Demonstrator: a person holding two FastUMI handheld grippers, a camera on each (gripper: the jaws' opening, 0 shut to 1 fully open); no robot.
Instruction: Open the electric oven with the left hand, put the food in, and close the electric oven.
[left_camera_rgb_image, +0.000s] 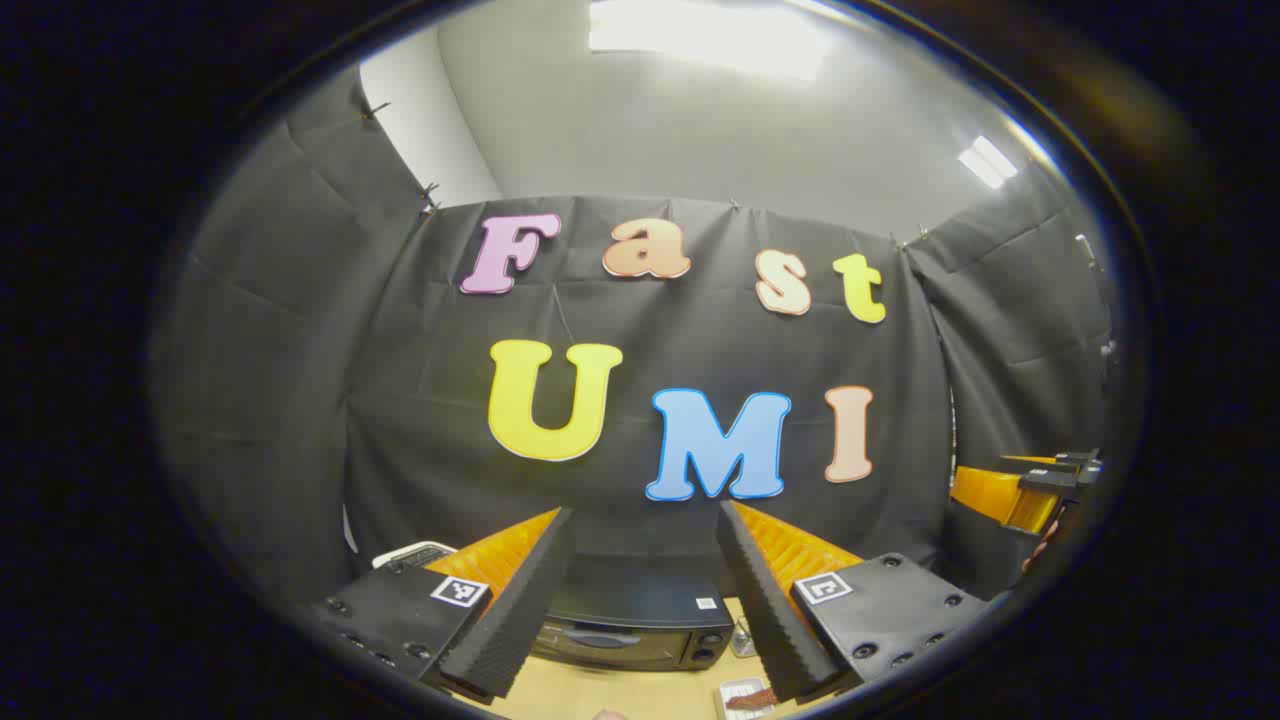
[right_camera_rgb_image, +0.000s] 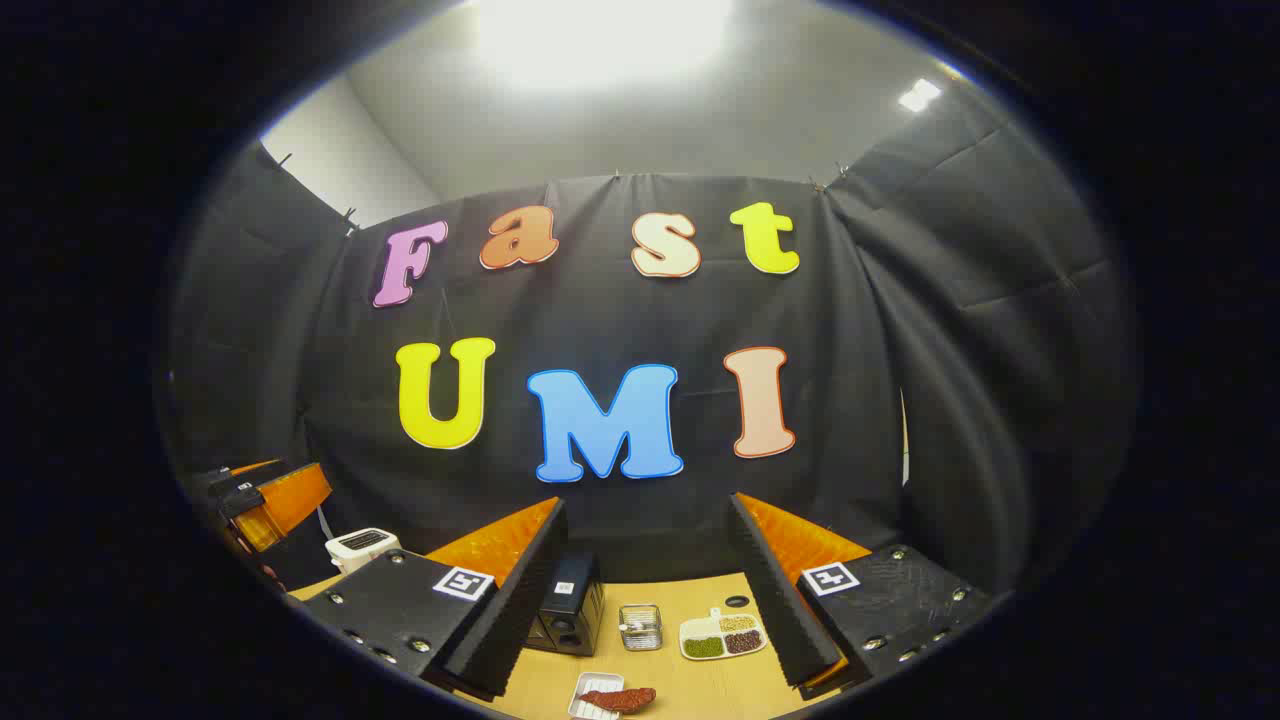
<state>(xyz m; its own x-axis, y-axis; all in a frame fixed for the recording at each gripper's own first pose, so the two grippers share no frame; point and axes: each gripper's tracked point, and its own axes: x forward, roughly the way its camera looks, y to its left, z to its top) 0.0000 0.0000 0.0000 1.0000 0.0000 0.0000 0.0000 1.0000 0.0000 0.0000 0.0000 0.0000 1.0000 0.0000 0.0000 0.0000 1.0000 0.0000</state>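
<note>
A black electric oven (left_camera_rgb_image: 635, 625) stands on the wooden table, its door closed, seen low between the fingers of my left gripper (left_camera_rgb_image: 640, 610), which is open and held well above and short of it. In the right gripper view the oven (right_camera_rgb_image: 572, 605) shows at an angle, left of centre. A reddish piece of food (right_camera_rgb_image: 620, 698) lies on a small white tray (right_camera_rgb_image: 590, 700) at the table's near side; the food (left_camera_rgb_image: 752, 698) also peeks out low in the left gripper view. My right gripper (right_camera_rgb_image: 645, 610) is open, high above the table, with nothing between its fingers.
A small wire basket (right_camera_rgb_image: 640, 626) and a white divided dish of beans (right_camera_rgb_image: 722, 636) sit right of the oven. A white toaster-like appliance (right_camera_rgb_image: 362, 545) stands at the far left. The other gripper (left_camera_rgb_image: 1030, 490) is at the right edge of the left gripper view.
</note>
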